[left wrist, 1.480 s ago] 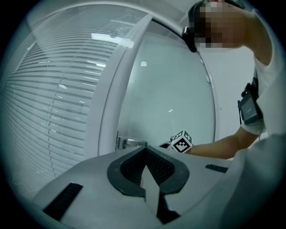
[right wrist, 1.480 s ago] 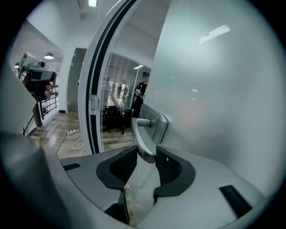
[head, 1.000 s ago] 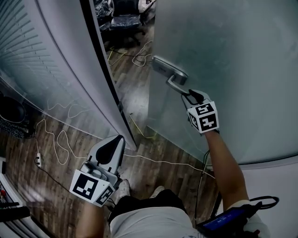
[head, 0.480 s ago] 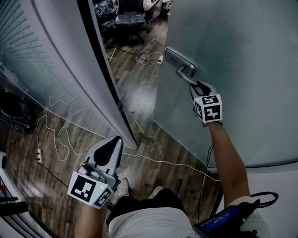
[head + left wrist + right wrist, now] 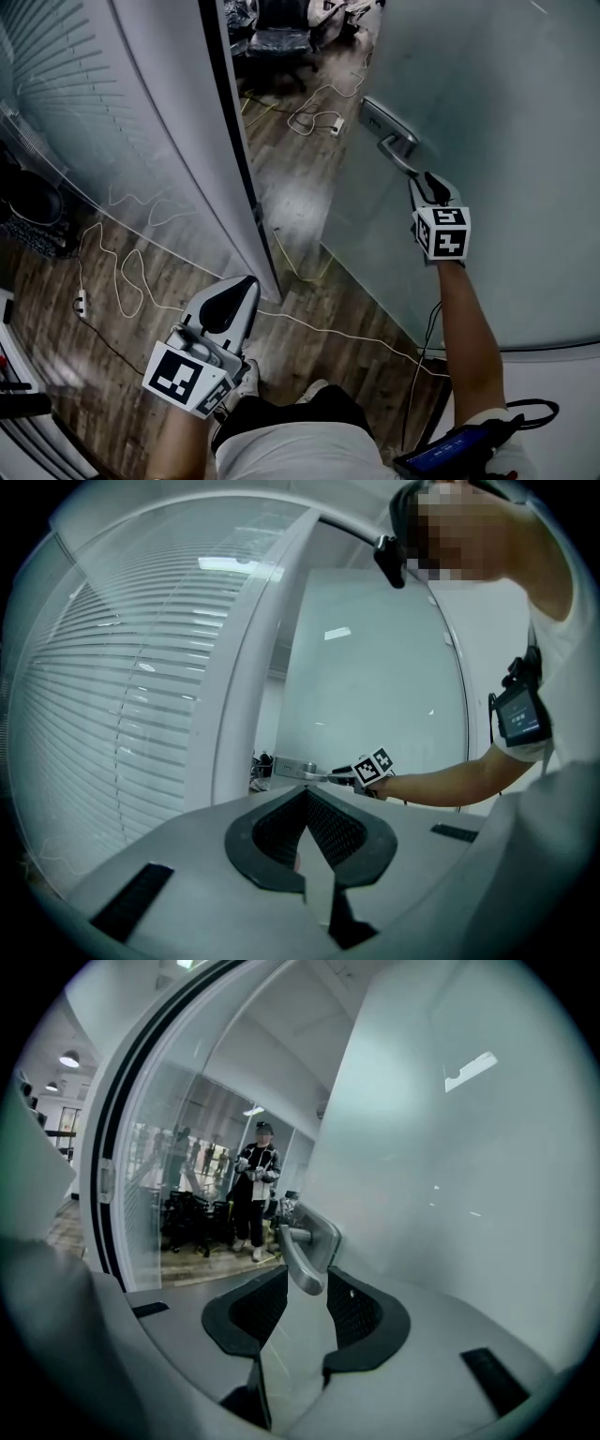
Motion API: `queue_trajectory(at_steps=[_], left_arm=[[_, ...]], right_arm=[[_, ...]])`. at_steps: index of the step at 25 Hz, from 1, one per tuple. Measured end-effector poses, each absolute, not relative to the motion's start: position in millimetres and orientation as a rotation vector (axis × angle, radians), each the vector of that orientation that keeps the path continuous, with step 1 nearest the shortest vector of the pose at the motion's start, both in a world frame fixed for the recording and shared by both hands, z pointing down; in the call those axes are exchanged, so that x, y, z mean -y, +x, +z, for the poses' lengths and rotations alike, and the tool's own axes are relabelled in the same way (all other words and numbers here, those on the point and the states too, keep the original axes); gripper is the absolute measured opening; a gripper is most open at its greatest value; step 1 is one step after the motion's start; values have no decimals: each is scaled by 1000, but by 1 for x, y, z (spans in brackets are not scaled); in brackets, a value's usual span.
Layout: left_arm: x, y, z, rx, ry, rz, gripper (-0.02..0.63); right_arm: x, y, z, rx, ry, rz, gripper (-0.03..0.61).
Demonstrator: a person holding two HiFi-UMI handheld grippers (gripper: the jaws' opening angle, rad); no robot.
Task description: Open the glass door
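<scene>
The frosted glass door stands partly open at the right of the head view. Its metal lever handle juts toward me. My right gripper has the lever's free end between its jaws, and the pads close on it. In the right gripper view the handle sits between the two black pads, with the door to the right. My left gripper hangs low by my body, shut and empty. The left gripper view shows its jaws closed, with the handle far off.
A glass partition with blinds and a dark door frame stand at the left of the gap. White and yellow cables trail over the wooden floor. An office chair lies beyond the doorway, where a person stands.
The door has swung further open, widening the gap at the frame. My right gripper has travelled right and away with the handle. The left gripper has stayed put.
</scene>
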State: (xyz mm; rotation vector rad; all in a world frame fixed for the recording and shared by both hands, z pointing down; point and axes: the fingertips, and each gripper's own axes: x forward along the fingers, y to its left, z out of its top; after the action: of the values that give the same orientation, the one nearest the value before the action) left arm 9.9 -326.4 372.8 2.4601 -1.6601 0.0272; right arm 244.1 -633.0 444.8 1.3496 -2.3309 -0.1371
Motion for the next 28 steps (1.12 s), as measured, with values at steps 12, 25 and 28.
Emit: queue_trajectory(at_steps=[12,25,28], left_arm=[[324,20,344,1542,2571,1,0],[290,-3,315,1342,2734,-11,0],[284,-14,312,1300,2765,-18,0]], right_arm=[[523,249,348,2492,1441,-259,42],[390,240,288,2465,1633,-325,3],[363,229,284,2455,1675,-320,3]])
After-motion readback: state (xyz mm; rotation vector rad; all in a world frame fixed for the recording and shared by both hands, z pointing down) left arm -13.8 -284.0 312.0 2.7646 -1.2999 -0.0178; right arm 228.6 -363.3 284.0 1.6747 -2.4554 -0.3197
